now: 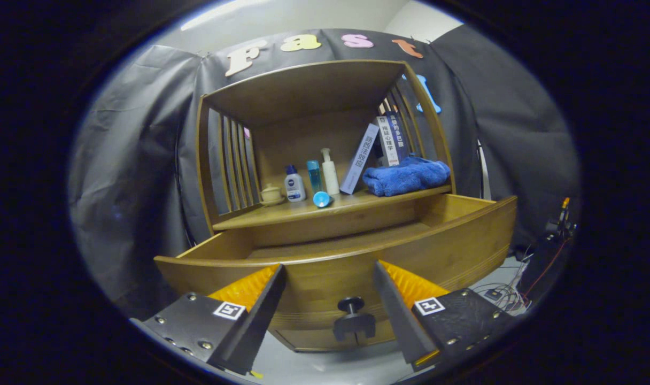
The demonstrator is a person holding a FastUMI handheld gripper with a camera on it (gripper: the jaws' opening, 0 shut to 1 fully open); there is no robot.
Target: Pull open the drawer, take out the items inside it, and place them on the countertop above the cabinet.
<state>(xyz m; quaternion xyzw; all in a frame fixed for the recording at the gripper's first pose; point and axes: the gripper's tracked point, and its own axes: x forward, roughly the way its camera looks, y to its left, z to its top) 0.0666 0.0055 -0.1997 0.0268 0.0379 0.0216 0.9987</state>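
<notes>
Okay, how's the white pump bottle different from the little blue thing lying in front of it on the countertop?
The white pump bottle stands upright; the small blue item lies tipped on its side. The pump bottle is taller and sits further back; the blue item is short and near the countertop's front edge. Both rest above the open drawer, beyond the open gripper.

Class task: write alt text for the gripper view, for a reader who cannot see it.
A wooden cabinet's drawer is pulled open, and the gripper is open with its fingers either side of the drawer's dark knob, holding nothing. On the countertop above stand a small lidded pot, three bottles, leaning books and a folded blue towel.
</notes>
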